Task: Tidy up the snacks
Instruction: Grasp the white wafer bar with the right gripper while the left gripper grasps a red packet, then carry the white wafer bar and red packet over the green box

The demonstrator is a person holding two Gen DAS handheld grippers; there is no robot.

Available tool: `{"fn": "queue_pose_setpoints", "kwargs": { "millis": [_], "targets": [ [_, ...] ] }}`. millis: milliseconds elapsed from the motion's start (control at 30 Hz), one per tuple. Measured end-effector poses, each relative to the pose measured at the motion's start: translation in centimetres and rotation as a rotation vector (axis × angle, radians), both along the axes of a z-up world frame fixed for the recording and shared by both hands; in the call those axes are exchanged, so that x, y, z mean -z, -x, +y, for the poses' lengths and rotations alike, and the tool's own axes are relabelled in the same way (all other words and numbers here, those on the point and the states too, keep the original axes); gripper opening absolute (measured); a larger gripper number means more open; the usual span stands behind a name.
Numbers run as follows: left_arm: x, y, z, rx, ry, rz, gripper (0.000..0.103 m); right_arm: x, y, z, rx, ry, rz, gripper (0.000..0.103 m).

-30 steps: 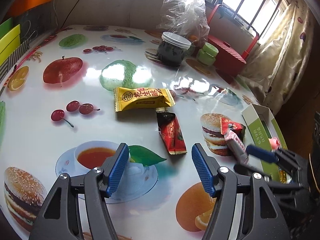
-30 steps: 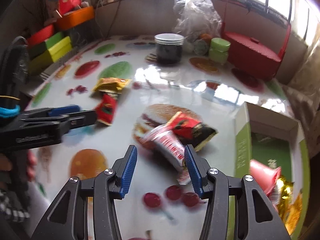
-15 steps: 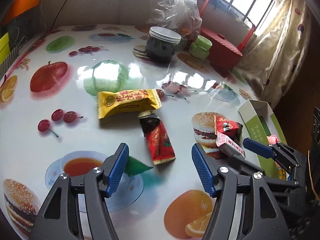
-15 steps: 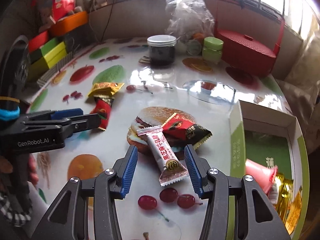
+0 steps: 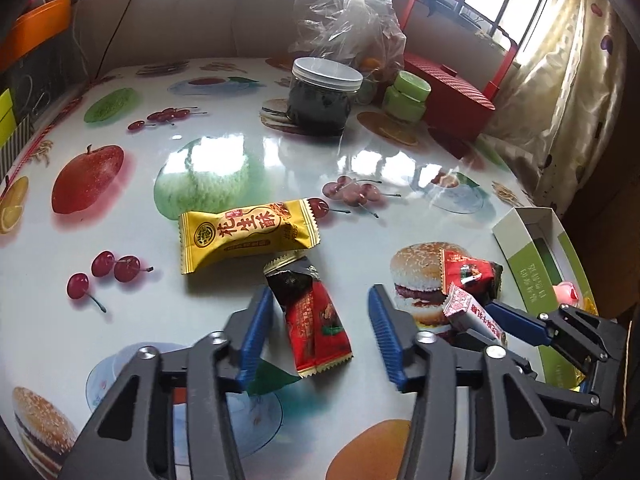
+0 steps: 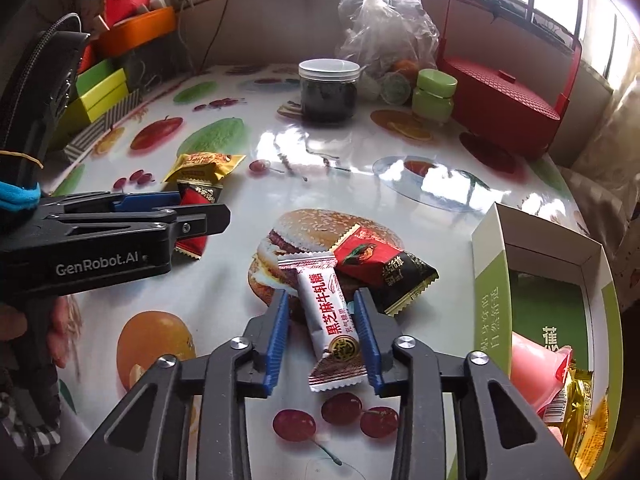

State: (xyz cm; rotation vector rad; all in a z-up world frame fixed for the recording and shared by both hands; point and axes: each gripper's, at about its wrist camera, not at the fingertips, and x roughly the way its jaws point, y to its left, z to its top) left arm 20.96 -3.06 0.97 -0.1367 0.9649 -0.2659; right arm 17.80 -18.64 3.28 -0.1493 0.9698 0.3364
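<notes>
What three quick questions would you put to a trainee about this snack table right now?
1. True or false: the yellow packet lies inside the green-and-white box.
2. Fill in: the lid of the dark jar is ____.
3. Which thing lies between the jaws of the right gripper? A the white packet; B the yellow packet; C the dark jar.

Key
1. False: it lies on the table.
2. White.
3. A: those jaws have just been closing around it.
</notes>
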Motion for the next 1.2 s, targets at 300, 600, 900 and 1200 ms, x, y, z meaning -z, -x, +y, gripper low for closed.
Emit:
{"fn": "queue_pose_setpoints", "kwargs": {
  "millis": [300, 600, 900, 1200],
  "targets": [
    [0.1, 0.1, 0.1, 0.002, -0.014, -0.017, 0.026, -0.1, 0.6, 0.0, 0.000, -0.023, 0.003, 0.019],
    [-0.4, 0.8, 0.2, 0.004, -0.003, -0.035, 0.026, -0.4, 1.3, -0.1, 0.001, -0.046, -0.001, 0.018],
    [-2.2, 2.4, -0.3, 0.028, 0.001, -0.070, 0.026, -1.7, 2.6, -0.6, 0.021, -0.077, -0.028, 0.017],
    [-4.6, 4.8, -2.1, 0.083, 0.009, -0.118, 0.026, -4.3, 5.0, -2.6, 0.073, -0.106, -0.084, 0.017]
  ]
}}
